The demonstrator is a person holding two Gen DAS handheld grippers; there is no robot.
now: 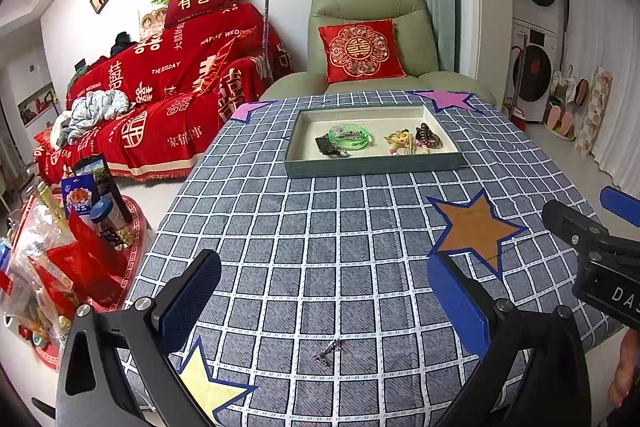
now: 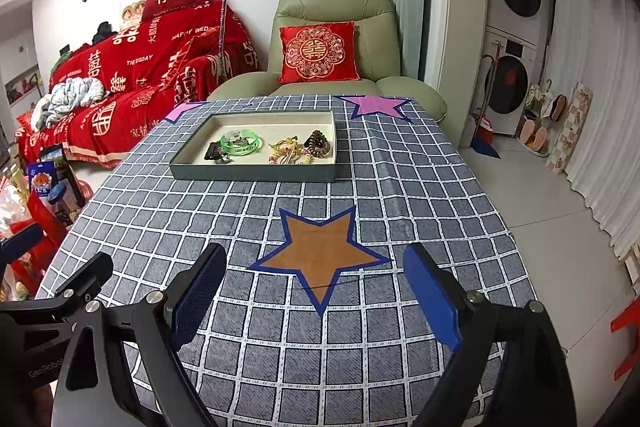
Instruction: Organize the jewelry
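Observation:
A grey-green tray (image 1: 372,166) (image 2: 256,174) with a cream lining sits at the far side of the checked tablecloth. In it lie a green bangle (image 1: 351,138) (image 2: 241,143), a dark piece, a gold and bead cluster (image 1: 401,143) (image 2: 286,153) and a brown coiled piece (image 1: 428,138) (image 2: 318,143). A small silver jewelry piece (image 1: 328,350) lies on the cloth near the front edge, between my left gripper's fingers. My left gripper (image 1: 324,303) is open and empty above it. My right gripper (image 2: 316,297) is open and empty over the orange star (image 2: 320,253).
A green armchair (image 1: 368,39) with a red cushion stands behind the table. A red-covered sofa (image 1: 168,87) is to the left, with snack bags on the floor (image 1: 60,259). Washing machines (image 2: 516,39) stand at the right. Star patches mark the cloth.

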